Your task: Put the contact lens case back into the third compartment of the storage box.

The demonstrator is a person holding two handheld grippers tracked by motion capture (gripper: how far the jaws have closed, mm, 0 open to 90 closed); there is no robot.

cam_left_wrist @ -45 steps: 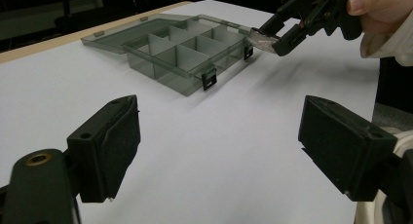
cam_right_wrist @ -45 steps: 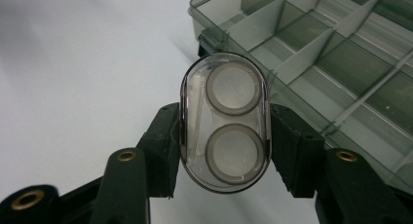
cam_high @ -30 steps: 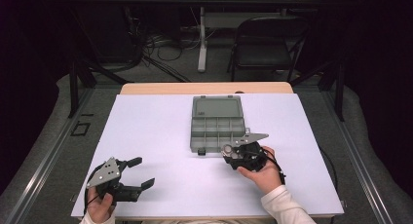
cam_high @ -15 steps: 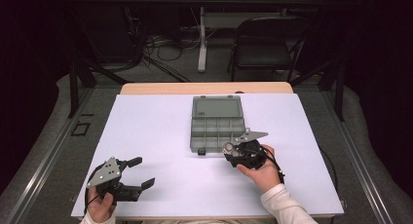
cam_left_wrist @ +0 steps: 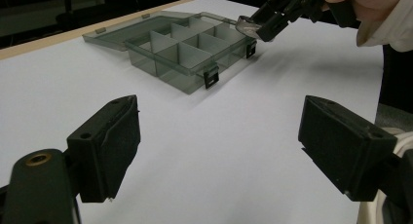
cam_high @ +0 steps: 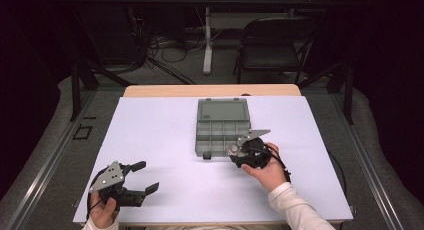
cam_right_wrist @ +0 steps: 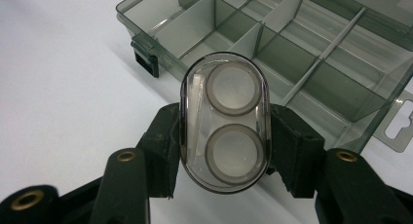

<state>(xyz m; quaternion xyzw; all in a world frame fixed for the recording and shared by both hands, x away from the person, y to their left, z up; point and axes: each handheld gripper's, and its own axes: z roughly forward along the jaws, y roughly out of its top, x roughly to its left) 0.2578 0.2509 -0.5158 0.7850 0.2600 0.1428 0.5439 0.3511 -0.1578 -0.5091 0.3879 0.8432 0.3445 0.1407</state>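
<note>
At the table's near left edge: left gripper (cam_high: 139,177), jaws spread wide, nothing between them, resting low on the white table (cam_high: 165,130). Farther in, to the right: right gripper (cam_high: 236,151), clamped on a small clear oval case (cam_right_wrist: 224,121) with two round discs inside, held just over the near right corner of the open grey compartment box (cam_high: 220,132). Beyond: lid laid flat toward the far edge.
</note>
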